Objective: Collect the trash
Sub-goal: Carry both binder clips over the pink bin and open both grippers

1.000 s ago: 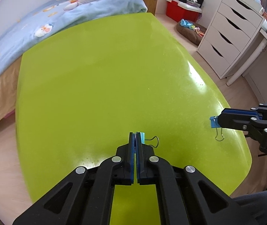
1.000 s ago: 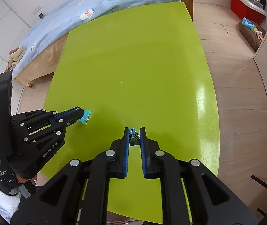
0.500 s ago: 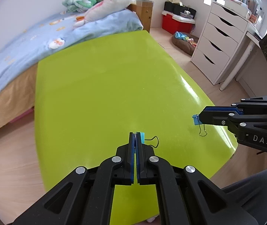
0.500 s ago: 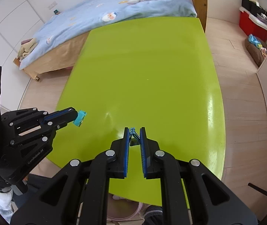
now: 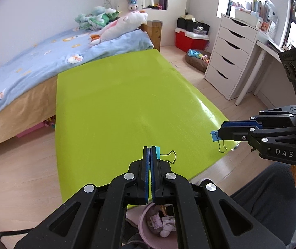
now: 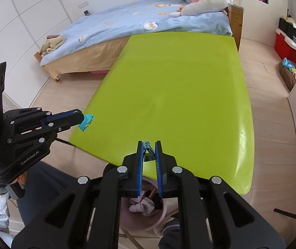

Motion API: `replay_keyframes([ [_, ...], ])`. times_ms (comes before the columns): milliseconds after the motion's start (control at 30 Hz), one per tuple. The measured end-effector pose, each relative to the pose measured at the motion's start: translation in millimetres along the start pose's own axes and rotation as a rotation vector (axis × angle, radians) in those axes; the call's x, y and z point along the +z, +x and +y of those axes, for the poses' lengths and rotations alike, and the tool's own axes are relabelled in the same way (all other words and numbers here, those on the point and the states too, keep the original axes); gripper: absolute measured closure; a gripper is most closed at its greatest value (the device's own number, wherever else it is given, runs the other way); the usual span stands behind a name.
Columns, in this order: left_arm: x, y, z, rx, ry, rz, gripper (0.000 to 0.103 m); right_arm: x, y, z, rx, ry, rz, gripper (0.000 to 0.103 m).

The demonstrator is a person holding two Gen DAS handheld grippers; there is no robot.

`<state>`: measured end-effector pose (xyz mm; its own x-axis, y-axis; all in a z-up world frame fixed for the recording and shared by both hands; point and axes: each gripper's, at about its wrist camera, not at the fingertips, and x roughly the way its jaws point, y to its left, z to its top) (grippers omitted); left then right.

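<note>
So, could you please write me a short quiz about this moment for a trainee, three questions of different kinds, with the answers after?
1. True or false: the left gripper and the right gripper each hold a binder clip.
2. Multiple choice: where does the pink trash bin stand? A) on the green table; B) on the floor below the table's near edge; C) on the bed.
3. Fill in: the light blue binder clip held in the left gripper has its wire handle pointing to the ____ in the left wrist view.

Key: 1 true; 2 B; 3 right. The right gripper's blue binder clip hangs with its wire handle down.
</note>
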<state>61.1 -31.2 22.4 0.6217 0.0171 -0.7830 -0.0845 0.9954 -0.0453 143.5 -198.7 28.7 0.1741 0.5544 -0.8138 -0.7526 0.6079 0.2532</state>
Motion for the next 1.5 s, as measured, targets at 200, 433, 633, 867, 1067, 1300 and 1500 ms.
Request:
replay_keyframes([
  [200,-30.8,-22.9,-9.5,-0.025,-0.006,-0.021,0.102,-31.6,-16.3,18.7,0.013,-0.032,-0.005,0.092],
  [433,-61.9,-36.0,-19.3,-0.053,-0.013,-0.019,0.102,-65.6,-21.4,33.9,0.059,-0.041,0.016,0.092],
  [633,-85.3,-40.0,-21.6,-0.072,-0.029,-0.001,0.102,-90.4,-15.8,48.9,0.097,-0.060,0.060,0.092],
  [867,-97.3,-43.0,-17.7,-0.086,-0.046,0.013,0.102,-99.6,-4.5,57.3,0.158,-0.066,0.092,0.092],
  [1067,-97.5,-44.9,-15.1,-0.091,-0.053,0.011,0.102,-98.5,1.4,60.9,0.167,-0.074,0.105,0.060],
  [1300,-100.7,-44.7,-16.9,-0.104,-0.044,0.022,0.102,-99.1,-8.1,47.0,0.140,-0.028,0.069,0.010],
  [1500,-102.3,-44.3,-24.1,-0.135,-0.022,0.038,0.102,-98.7,-21.9,38.5,0.086,-0.006,0.028,0.007],
])
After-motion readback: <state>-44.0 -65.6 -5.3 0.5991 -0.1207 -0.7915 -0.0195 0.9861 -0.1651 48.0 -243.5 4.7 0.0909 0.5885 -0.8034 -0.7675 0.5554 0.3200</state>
